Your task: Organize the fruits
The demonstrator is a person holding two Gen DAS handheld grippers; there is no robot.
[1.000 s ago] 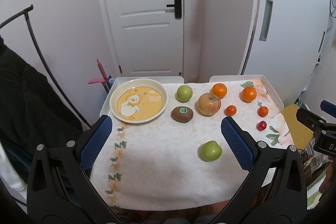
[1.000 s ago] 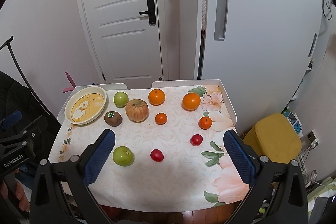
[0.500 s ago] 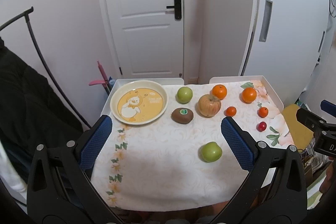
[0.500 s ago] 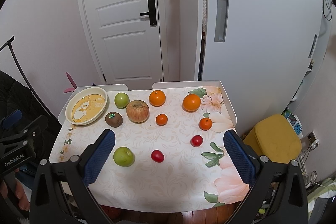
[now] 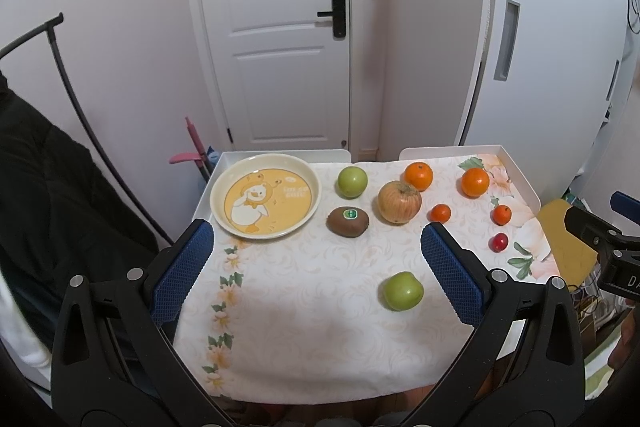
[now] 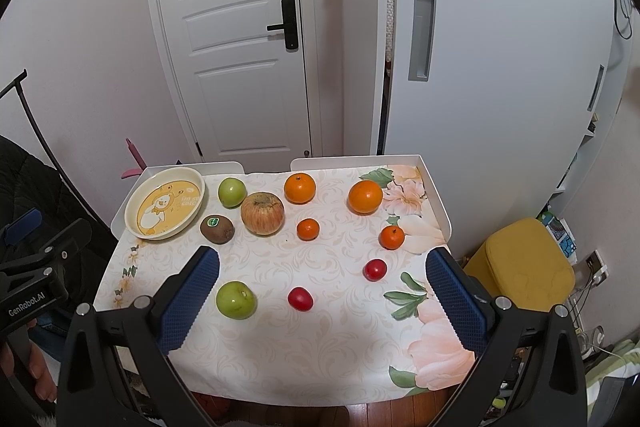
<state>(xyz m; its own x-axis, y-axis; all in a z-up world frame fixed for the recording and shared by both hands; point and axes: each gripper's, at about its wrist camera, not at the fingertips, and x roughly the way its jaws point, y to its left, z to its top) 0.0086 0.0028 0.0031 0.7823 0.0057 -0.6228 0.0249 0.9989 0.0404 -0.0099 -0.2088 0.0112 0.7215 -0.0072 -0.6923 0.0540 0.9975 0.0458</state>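
- Left wrist view: the left gripper hung above the near part of the counter with its jaws wide apart and nothing between them.
- The empty duck-print plate sat at the far left, just beyond the left pad.
- A kiwi and a big apple lay beyond the gripper, a green apple behind the kiwi, and another green apple near, just left of the right pad.
- 2 large oranges and smaller orange and red fruits lay toward the far right, well apart from this gripper.
- Right wrist view: the right gripper was likewise spread open and empty above the near edge.
- A red fruit lay between its pads, the near green apple just beside the left pad, and a 2nd red fruit farther right.
- 2 small oranges and the large ones sat farther off.
- Handling, as a judgement: the apples looked firm and smooth, so they may roll; grip them across the widest middle. The small red fruits seemed light and possibly soft, needing a gentle squeeze. The kiwi suited a hold across its short axis.
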